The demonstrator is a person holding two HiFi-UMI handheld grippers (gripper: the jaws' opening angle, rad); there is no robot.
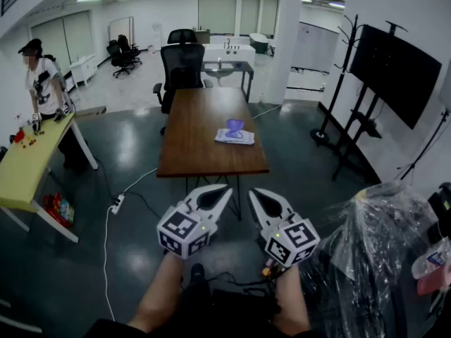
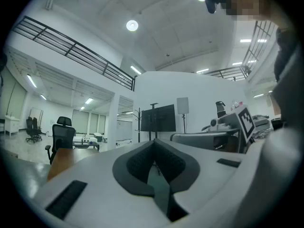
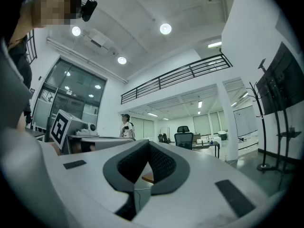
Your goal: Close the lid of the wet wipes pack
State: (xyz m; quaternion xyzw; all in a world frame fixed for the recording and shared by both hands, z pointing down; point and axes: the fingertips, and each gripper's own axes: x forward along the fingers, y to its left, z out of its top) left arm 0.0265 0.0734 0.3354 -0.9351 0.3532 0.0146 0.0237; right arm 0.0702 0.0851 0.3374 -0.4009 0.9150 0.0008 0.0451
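Note:
The wet wipes pack [image 1: 235, 136] lies flat on the brown table [image 1: 201, 150], towards its near right part. Its purple lid [image 1: 235, 125] stands raised above the pack. My left gripper [image 1: 227, 189] and right gripper [image 1: 254, 192] hang side by side in the air short of the table's near edge, both pointing at it and well away from the pack. Each is shut with nothing between its jaws. The left gripper view shows its own closed jaws [image 2: 154, 144] and the room, as does the right gripper view [image 3: 148, 144]; the pack appears in neither.
A black office chair [image 1: 182, 65] stands at the table's far end. To the left is a yellow table [image 1: 25, 167] with a person [image 1: 44, 83] beside it. A power strip [image 1: 117, 203] and cables lie on the floor. A TV stand [image 1: 394, 72] and a plastic-covered bundle [image 1: 384, 245] are at right.

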